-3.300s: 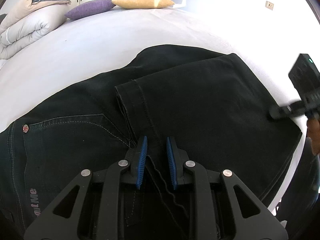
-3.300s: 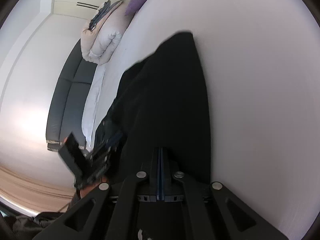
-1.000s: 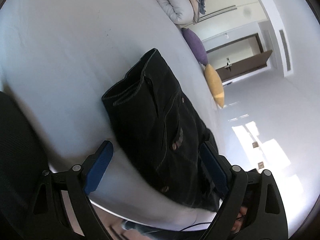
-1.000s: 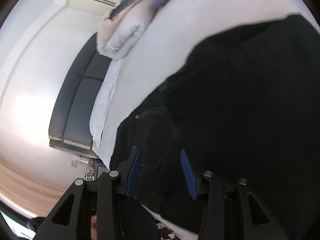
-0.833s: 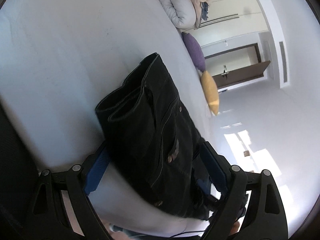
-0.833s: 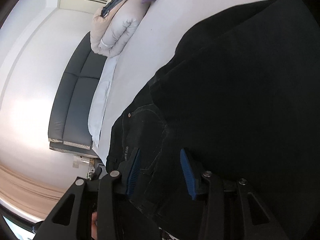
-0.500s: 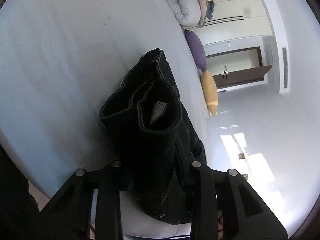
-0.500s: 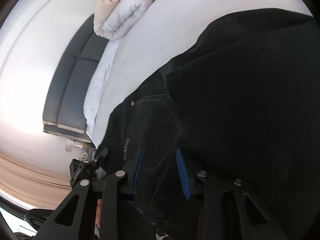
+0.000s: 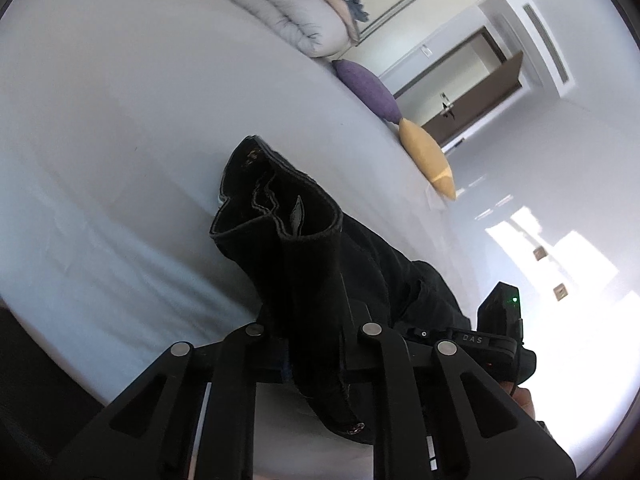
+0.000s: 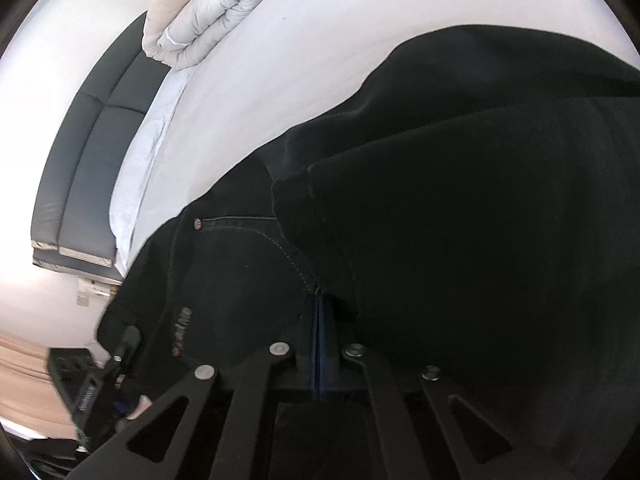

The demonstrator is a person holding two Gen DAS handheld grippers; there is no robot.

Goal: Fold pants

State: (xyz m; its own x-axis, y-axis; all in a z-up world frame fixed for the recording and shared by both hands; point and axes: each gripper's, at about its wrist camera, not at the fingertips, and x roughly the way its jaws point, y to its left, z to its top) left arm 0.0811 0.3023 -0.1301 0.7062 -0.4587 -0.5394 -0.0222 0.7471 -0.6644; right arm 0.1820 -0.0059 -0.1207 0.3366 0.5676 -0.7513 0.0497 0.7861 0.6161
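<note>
Both jaws pinching the pants (image 9: 312, 280).

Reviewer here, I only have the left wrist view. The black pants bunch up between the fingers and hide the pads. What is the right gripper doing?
Observer: The right gripper is shut on the pants, its blue pads pressed together with cloth at their tips.
Reviewer: Which part of the pants?
Observer: Beside the stitched pocket seam, below a copper rivet.
Reviewer: Anything behind the bed?
Observer: A dark sofa beyond the white sheet.
</note>
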